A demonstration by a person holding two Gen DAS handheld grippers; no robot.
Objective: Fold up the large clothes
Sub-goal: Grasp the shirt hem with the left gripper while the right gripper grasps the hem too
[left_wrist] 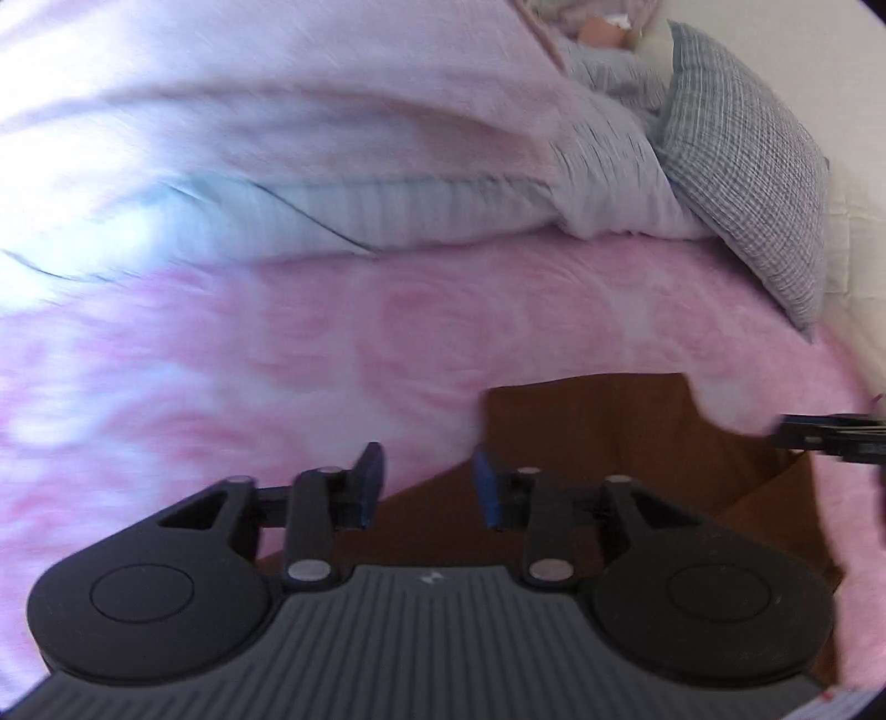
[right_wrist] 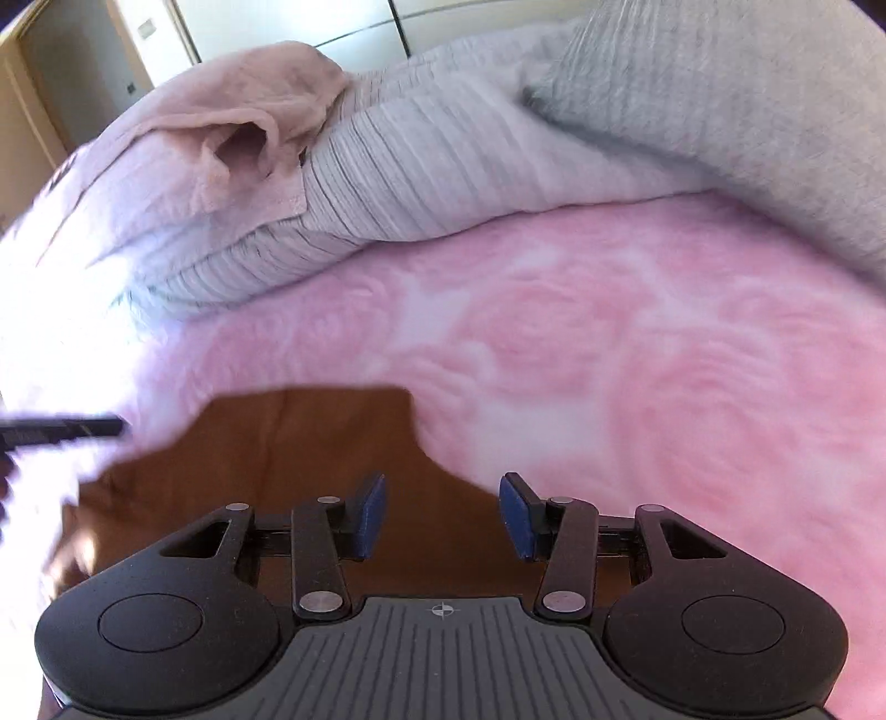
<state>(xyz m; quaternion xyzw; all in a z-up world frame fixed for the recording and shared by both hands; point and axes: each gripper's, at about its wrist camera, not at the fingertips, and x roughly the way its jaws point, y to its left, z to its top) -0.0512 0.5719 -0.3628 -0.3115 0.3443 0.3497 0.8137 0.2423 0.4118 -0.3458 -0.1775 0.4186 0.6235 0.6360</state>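
Left wrist view looks across a bed covered by a pink fleece blanket (left_wrist: 387, 343) with a pale swirled pattern. Beyond it a heap of bedding is piled: a pale pink cover (left_wrist: 277, 83) over a striped grey-white duvet (left_wrist: 387, 216), with a grey checked pillow (left_wrist: 747, 183) leaning against a cream wall (left_wrist: 841, 111). In the right wrist view, pale cupboard doors (right_wrist: 288, 22) show behind the heap.

A brown garment (left_wrist: 609, 437) lies flat on the blanket, close in under both tools, its far edge straight and its right side notched.

The left gripper (left_wrist: 427, 487) has its blue pads (left_wrist: 370, 483) spread apart, holding nothing, poised over the garment's left edge. The right gripper (right_wrist: 441, 512) is likewise spread and empty, above the garment's right edge (right_wrist: 310, 443). Whether either one touches the cloth cannot be told.
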